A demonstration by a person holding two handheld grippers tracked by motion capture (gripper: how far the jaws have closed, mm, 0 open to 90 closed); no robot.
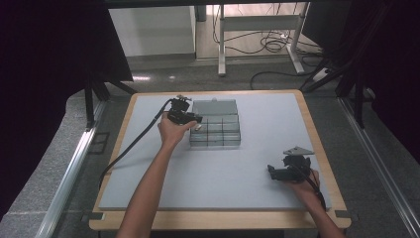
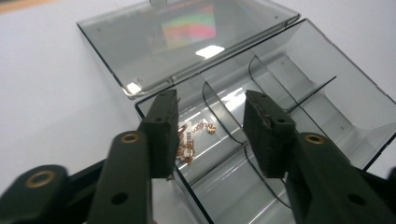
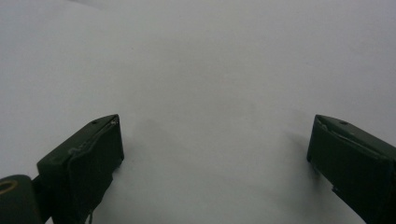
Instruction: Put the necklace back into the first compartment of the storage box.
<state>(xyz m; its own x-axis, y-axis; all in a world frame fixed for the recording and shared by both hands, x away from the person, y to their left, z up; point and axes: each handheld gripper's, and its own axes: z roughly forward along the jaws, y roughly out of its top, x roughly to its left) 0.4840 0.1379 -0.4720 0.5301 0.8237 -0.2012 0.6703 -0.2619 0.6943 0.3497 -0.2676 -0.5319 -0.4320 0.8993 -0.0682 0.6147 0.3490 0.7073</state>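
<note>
The left gripper [image 2: 210,135] hangs over the near-left end of a clear plastic organiser box [image 1: 216,130], its jaws parted by a moderate gap and holding nothing; between and just beyond the jaws lies one compartment [image 2: 205,140] of the box, and on its floor, close to the left jaw's inner edge, sits a small cluster of copper-coloured bits [image 2: 195,135] with a white scrap among them; what they are exactly is too small to tell; thin curved dividers [image 2: 224,121] stand past the right jaw, splitting the box into further cells; the lid [image 2: 187,42] lies flung back flat beyond the jaws, hinged to the far wall, with a rainbow sheen on it. The right gripper [image 3: 215,158] has its jaws spread wide and empty; between them there is just the pale grey mat [image 3: 210,84]; in the high view this gripper [image 1: 285,172] rests low near the table's [image 1: 317,144] right edge, well apart from the box.
</note>
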